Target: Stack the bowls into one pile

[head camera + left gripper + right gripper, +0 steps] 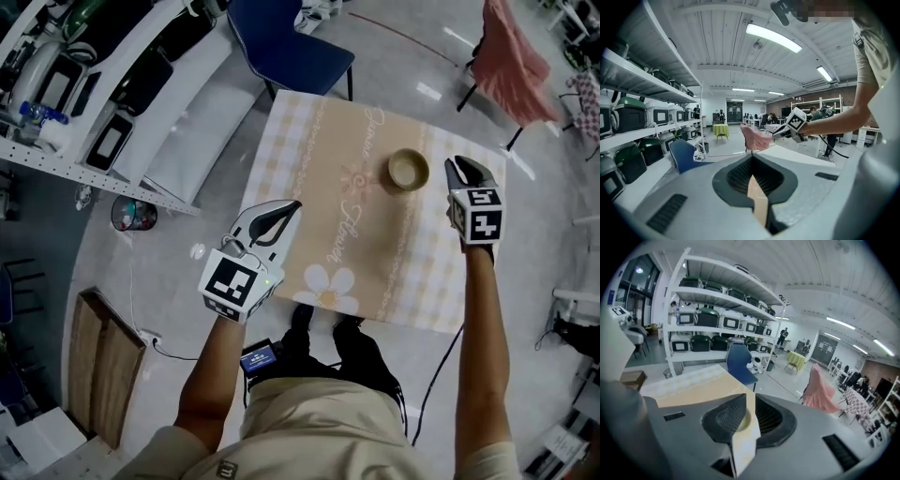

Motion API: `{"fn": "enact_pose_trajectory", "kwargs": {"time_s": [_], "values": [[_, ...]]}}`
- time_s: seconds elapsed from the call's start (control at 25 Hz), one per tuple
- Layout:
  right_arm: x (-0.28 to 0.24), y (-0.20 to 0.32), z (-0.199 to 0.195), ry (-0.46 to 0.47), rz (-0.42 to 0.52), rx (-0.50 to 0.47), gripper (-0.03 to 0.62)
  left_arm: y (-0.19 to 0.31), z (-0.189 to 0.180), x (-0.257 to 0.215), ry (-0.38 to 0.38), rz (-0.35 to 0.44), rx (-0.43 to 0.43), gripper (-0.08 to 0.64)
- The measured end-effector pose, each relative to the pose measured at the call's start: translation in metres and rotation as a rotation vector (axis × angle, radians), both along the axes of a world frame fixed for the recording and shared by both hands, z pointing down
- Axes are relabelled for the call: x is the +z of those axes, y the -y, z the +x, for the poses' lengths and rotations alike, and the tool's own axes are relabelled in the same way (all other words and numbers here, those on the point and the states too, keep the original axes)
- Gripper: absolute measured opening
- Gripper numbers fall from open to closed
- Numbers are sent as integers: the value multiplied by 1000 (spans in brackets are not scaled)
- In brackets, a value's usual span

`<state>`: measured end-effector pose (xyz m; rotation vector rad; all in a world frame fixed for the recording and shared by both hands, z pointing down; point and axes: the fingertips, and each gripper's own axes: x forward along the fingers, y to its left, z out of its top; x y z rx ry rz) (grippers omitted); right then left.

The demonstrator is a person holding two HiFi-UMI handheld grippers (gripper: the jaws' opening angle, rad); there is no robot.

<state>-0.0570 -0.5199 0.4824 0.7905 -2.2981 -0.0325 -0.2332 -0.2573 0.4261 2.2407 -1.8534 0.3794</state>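
One tan pile of bowls (408,170) stands on the beige flowered tablecloth (319,141), toward its far right. My right gripper (459,166) hangs just right of the pile, raised above the table. Its jaws stand slightly apart with nothing held; in the right gripper view (750,399) a pale edge of the bowl pile (742,422) shows through the gap. My left gripper (296,204) hovers over the table's near left edge, well away from the pile. Its fingertips meet in the left gripper view (751,159), and nothing is gripped. That view also shows the right gripper (780,133) in the air.
A blue chair (291,42) stands at the table's far side, and a pink cloth drapes a chair (511,56) at the far right. White shelving with equipment (56,112) lines the left. A wooden board (98,366) and a small round bin (134,215) sit on the floor.
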Motion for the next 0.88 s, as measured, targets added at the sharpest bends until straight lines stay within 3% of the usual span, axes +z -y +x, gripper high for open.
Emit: {"fn": "enact_pose_trajectory", "kwargs": {"time_s": [0.12, 0.28, 0.52, 0.88], "values": [[-47, -42, -1, 145, -61, -68, 14, -13, 7, -18, -7, 24, 24, 6], [-110, -107, 5, 276, -89, -167, 5, -29, 15, -43, -32, 55, 55, 6], [-182, -206, 24, 372, -56, -253, 3, -56, 39, -89, -42, 128, 139, 6], [-222, -341, 43, 480, -41, -239, 3, -105, 78, -132, -43, 205, 290, 6]]}}
